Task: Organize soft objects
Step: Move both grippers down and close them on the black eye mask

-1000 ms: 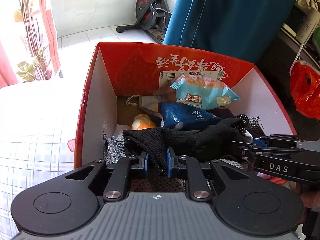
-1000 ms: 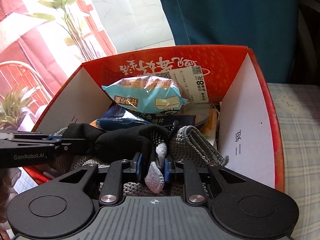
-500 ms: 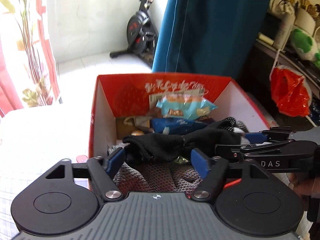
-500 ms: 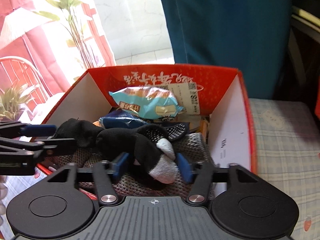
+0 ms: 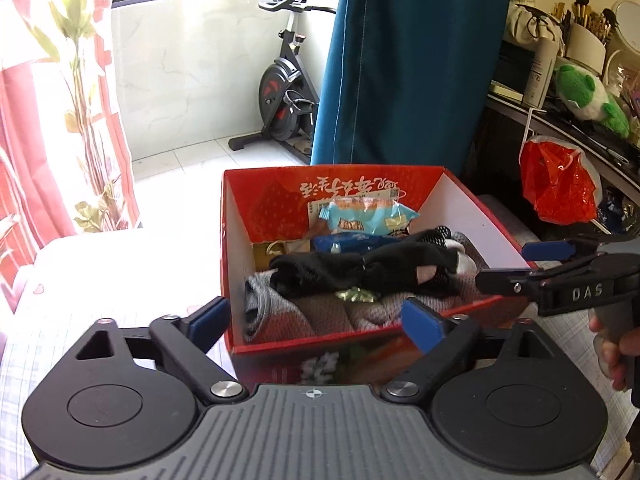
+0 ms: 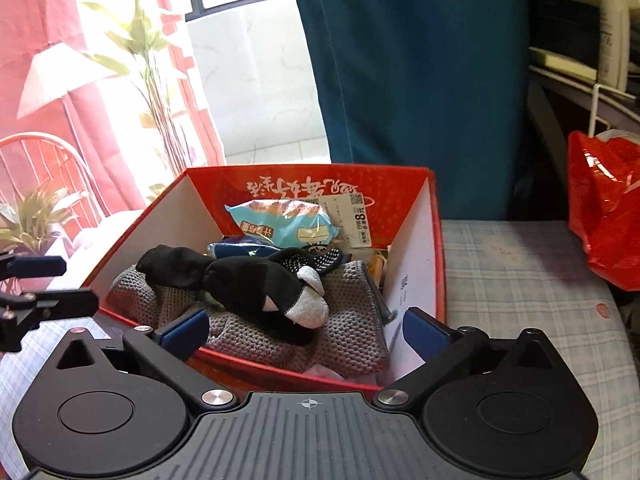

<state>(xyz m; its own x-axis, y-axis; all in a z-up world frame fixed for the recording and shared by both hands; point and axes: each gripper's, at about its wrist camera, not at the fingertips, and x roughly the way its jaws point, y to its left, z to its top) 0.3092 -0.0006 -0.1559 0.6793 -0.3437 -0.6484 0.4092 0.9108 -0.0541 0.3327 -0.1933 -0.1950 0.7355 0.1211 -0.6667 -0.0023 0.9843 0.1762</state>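
A black sock bundle with a grey toe (image 5: 360,270) (image 6: 256,286) lies inside the red cardboard box (image 5: 236,216) (image 6: 436,264), on top of grey knitted cloth (image 5: 304,316) (image 6: 352,332). My left gripper (image 5: 316,320) is open and empty, held back at the box's near edge. My right gripper (image 6: 304,328) is open and empty, also at the near edge. Each gripper shows in the other's view, the right one (image 5: 524,264) and the left one (image 6: 44,284), beside the box.
Light blue (image 5: 368,218) (image 6: 288,226) and dark blue (image 5: 348,242) snack packs lie at the back of the box. A red plastic bag (image 5: 560,180) (image 6: 604,208) hangs to the right. The box stands on a checked cloth (image 6: 520,280). A teal curtain (image 5: 400,60) hangs behind.
Both grippers opened and let go of the black sock bundle, which now rests in the box. Both pulled back and up away from the box.
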